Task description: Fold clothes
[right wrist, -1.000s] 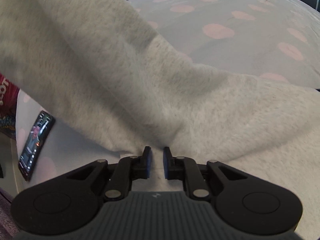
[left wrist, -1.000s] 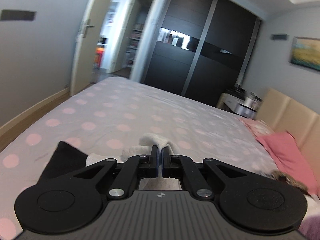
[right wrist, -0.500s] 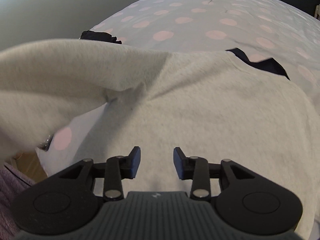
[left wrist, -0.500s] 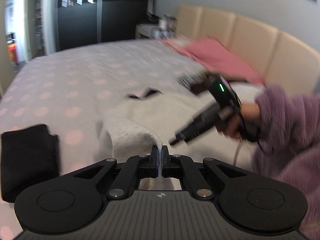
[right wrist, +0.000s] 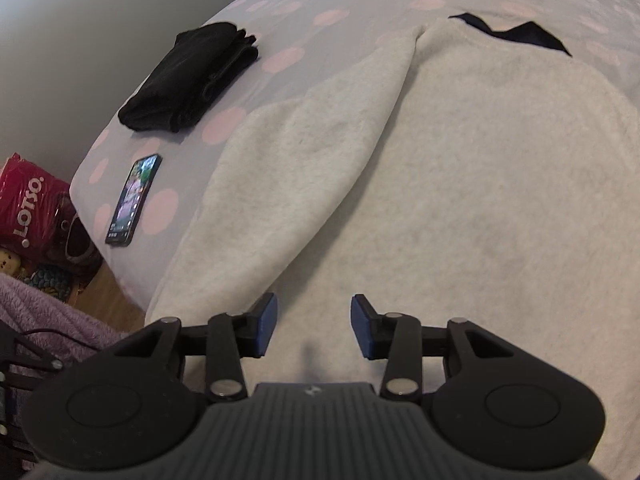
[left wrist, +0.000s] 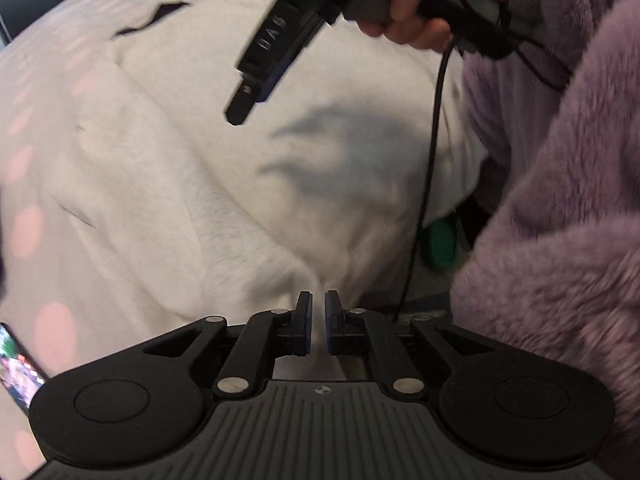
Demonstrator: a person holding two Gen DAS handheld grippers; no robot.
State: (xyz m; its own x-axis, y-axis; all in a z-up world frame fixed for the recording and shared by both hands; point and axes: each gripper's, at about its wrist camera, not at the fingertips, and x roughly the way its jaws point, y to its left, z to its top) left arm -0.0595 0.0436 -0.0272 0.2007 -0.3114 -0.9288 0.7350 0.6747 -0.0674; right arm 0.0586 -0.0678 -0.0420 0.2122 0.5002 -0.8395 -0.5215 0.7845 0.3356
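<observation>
Sleeve [right wrist: 304,168] now flat; both grippers' fingers opening.

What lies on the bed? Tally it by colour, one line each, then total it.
Light grey: 1, the sweatshirt, spread out
Black: 1, the folded garment
Dark with a lit screen: 1, the phone
Total: 3

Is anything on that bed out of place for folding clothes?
Yes: a phone with its screen lit lies on the spotted bedsheet near the bed's edge, beside the grey sweatshirt. It isn't laundry.
</observation>
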